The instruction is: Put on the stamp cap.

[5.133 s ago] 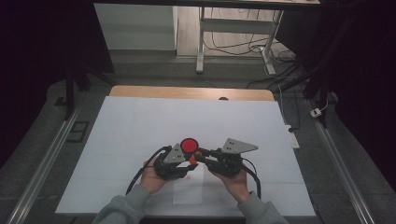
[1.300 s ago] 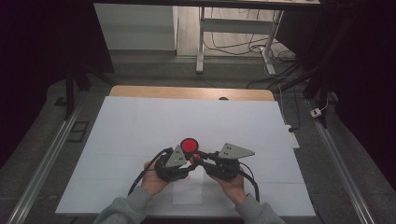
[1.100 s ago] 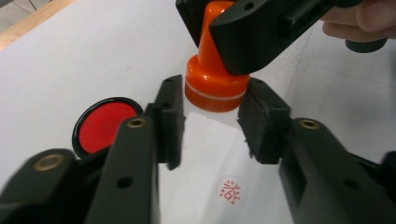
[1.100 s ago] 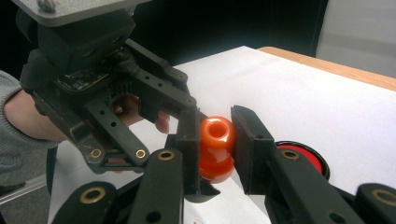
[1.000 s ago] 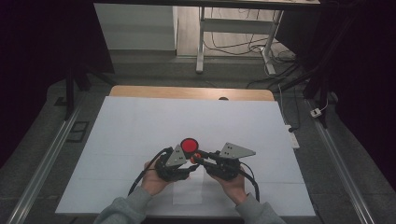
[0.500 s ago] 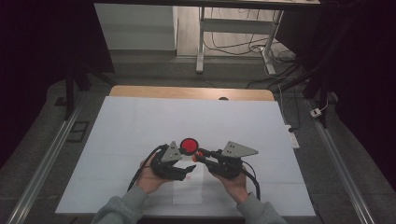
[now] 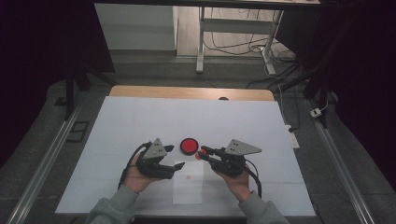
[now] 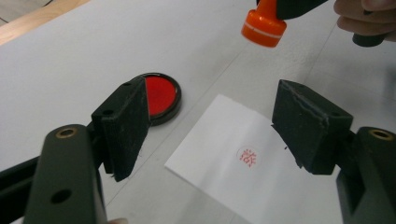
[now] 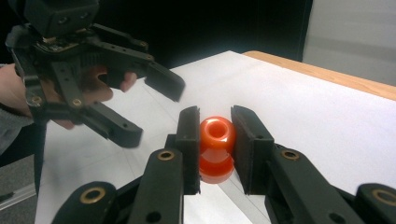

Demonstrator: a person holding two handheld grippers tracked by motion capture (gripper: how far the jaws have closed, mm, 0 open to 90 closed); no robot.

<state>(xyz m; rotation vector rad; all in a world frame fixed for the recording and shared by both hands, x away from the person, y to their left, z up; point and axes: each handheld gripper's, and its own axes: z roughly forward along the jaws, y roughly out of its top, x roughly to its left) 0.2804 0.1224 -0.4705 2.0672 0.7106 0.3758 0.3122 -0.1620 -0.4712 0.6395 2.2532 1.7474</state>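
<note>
My right tongs (image 9: 215, 140) clamp the orange stamp (image 9: 216, 148); my left tongs (image 8: 210, 126) have just been opening, nothing between them, above the stamped paper (image 8: 243, 182)

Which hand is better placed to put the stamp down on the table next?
The right: its gripper is shut on the orange stamp. The left gripper, whose jaws have just been opening, is empty above the stamped paper.

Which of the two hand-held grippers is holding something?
The right hand-held gripper, clamped on the orange stamp; the left hand-held gripper has its jaws apart and bare.
</note>
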